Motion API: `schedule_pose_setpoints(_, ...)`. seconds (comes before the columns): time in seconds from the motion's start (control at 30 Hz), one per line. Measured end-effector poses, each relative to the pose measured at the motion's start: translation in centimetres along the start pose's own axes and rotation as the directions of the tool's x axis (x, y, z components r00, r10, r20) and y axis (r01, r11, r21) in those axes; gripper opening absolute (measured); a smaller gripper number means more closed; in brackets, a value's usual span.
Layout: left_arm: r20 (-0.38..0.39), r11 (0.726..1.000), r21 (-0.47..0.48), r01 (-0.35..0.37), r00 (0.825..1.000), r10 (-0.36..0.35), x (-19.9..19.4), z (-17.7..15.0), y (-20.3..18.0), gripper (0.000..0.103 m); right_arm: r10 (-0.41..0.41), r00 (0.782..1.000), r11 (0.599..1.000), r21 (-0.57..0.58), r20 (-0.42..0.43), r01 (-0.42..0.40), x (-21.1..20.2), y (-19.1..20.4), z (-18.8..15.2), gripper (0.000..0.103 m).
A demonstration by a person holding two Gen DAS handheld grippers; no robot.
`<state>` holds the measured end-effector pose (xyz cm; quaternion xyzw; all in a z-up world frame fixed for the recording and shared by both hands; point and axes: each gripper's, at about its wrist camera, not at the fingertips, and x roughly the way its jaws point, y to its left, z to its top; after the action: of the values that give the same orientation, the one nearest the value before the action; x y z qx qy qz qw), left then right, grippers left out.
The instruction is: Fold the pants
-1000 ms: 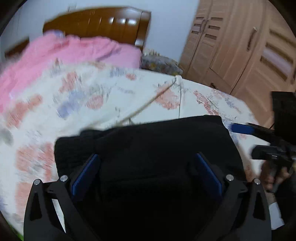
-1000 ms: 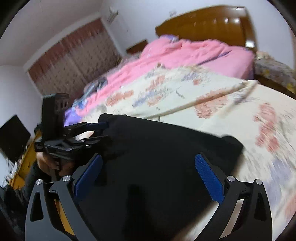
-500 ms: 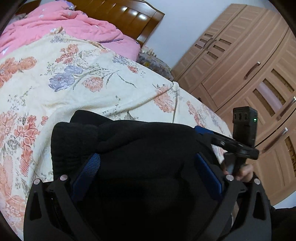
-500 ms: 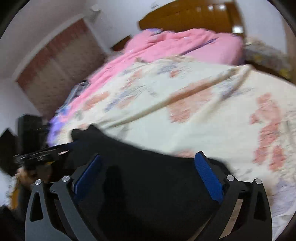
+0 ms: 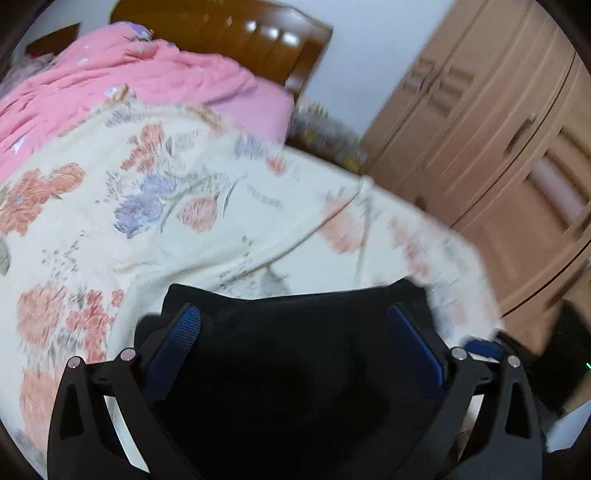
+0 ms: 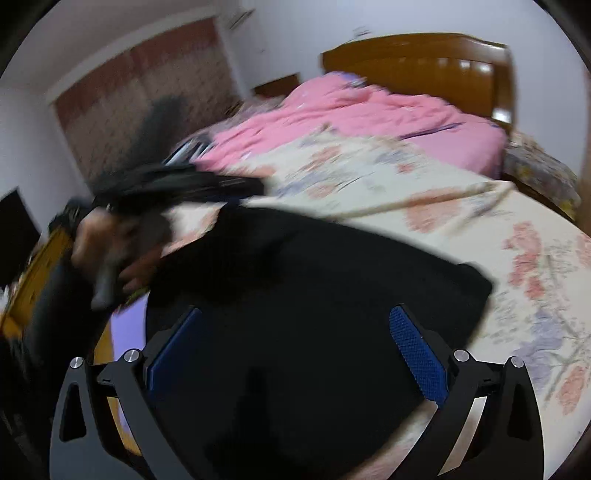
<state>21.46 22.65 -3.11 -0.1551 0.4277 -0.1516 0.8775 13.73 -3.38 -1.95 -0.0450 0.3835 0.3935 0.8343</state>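
The black pants (image 5: 295, 332) lie in a folded bundle on the floral bedspread (image 5: 184, 221), near its front edge. My left gripper (image 5: 295, 321) is open above them, blue pads wide apart, nothing held. My right gripper (image 6: 295, 325) is open above the pants (image 6: 314, 277) too, holding nothing. In the right wrist view the left gripper (image 6: 177, 184) is a blurred dark shape at the pants' far left edge, with the hand (image 6: 107, 240) holding it. In the left wrist view a bit of the right gripper (image 5: 480, 347) shows at the right.
A pink quilt (image 5: 147, 81) is heaped at the head of the bed by the wooden headboard (image 5: 221, 33). A wooden wardrobe (image 5: 498, 147) stands right of the bed. A curtained window (image 6: 140, 96) is on the far left wall.
Both grippers stay open over the pants. The left view has swung back and up from the bundle. In the right view the left gripper has risen higher at the pants' left edge.
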Motion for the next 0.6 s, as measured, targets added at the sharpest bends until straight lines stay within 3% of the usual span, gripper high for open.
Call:
schedule_pose_setpoints(0.07, -0.05, 0.994, 0.021, -0.105, 0.993, 0.106, 2.6, -0.1, 1.4, 0.101, -0.038, 0.996, 0.999, -0.023, -0.079, 0.036, 2.2, 0.7, -1.3, 0.098)
schedule_pose_setpoints(0.1, -0.092, 0.993, -0.007, -0.118, 0.989, 0.117, 3.7, -0.1, 2.4, 0.101, -0.077, 0.989, 0.997, -0.028, -0.128, 0.074, 3.5, 0.5, -2.0, 0.099)
schedule_pose_setpoints(0.23, -0.09, 0.986, -0.144, -0.086, 0.993, 0.073, 3.8, -0.1, 5.1, 0.101, -0.033, 0.997, 0.999, 0.031, -0.067, 0.035, 3.5, -0.8, -3.2, 0.099)
schedule_pose_setpoints(0.33, -0.081, 0.973, -0.222, -0.065, 0.996, 0.048, 3.6, -0.2, 6.6, 0.101, -0.053, 0.996, 0.998, 0.017, -0.065, 0.054, 3.6, -0.5, -3.0, 0.099)
schedule_pose_setpoints(0.37, -0.066, 0.968, -0.244, -0.06, 0.997, 0.045, 3.3, -0.2, 7.0, 0.101, -0.055, 0.997, 0.998, 0.022, -0.063, 0.056, 3.6, -0.5, -3.0, 0.099)
schedule_pose_setpoints(0.43, 0.001, 0.959, -0.257, -0.116, 0.993, 0.12, 1.5, -0.3, 6.8, 0.101, -0.081, 0.995, 0.996, 0.026, -0.062, 0.083, 3.4, -0.1, -2.9, 0.099)
schedule_pose_setpoints(0.5, 0.155, 0.964, -0.216, -0.158, 0.969, 0.193, -2.9, -0.8, 4.7, 0.101, -0.126, 0.99, 0.992, 0.024, -0.063, 0.127, 2.5, 0.9, -2.7, 0.099)
schedule_pose_setpoints(0.6, 0.275, 0.974, -0.145, -0.176, 0.938, 0.211, -7.9, -2.4, 1.6, 0.101, -0.138, 0.99, 0.99, -0.011, 0.013, 0.138, -0.4, 3.3, -2.7, 0.099)
